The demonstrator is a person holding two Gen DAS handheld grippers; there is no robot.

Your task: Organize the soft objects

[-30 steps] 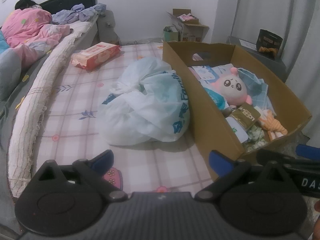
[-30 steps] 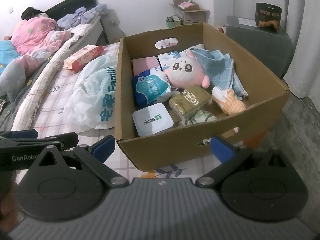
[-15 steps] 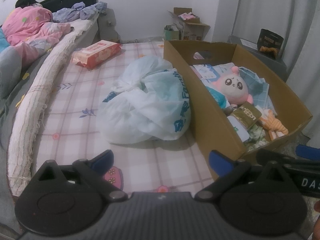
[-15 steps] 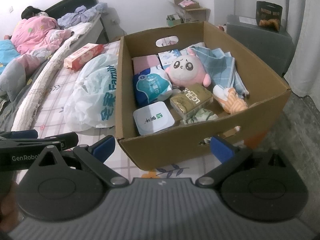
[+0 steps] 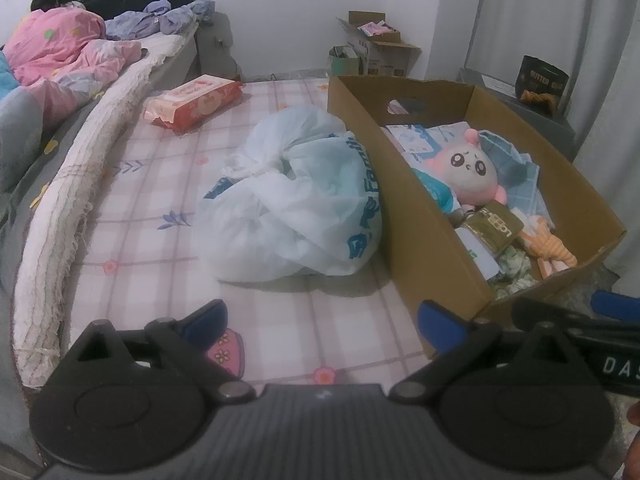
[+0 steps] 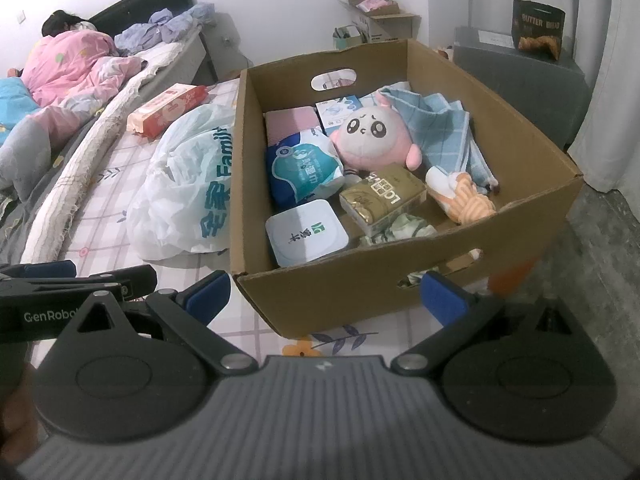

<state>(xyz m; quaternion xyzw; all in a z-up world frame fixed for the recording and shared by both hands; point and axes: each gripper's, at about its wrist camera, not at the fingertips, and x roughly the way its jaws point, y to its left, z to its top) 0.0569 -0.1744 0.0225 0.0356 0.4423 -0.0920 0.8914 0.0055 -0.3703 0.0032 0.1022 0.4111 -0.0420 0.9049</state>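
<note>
Brown cardboard forms the open box point(image 6: 360, 288) that sits on a pink checked mattress point(image 5: 152, 240), and most of the soft things lie inside it: a pink plush toy point(image 6: 370, 136), a blue checked cloth point(image 6: 444, 120), an orange striped toy point(image 6: 468, 200) at the right wall, a blue-and-white soft pack point(image 6: 304, 168), a gold-wrapped pack point(image 6: 384, 196) and a white lidded tub point(image 6: 306, 232). Just beside the box's left wall slumps a knotted white plastic bag point(image 5: 296, 200), touching the cardboard; farther back lies a pink wipes pack point(image 5: 192, 100), well apart from the box. The left gripper point(image 5: 320, 316) hovers low over the mattress with its jaws wide and empty; the right gripper point(image 6: 324, 292) faces the box's near wall, jaws likewise wide and holding nothing. The risks ahead look plain enough: the bag's thin, slack film could slip or tear if pinched on a loose fold instead of the knot, and a reach into the crowded box might snag the cloth or drag a neighbouring item along, or bump the near wall and shift the box.
</note>
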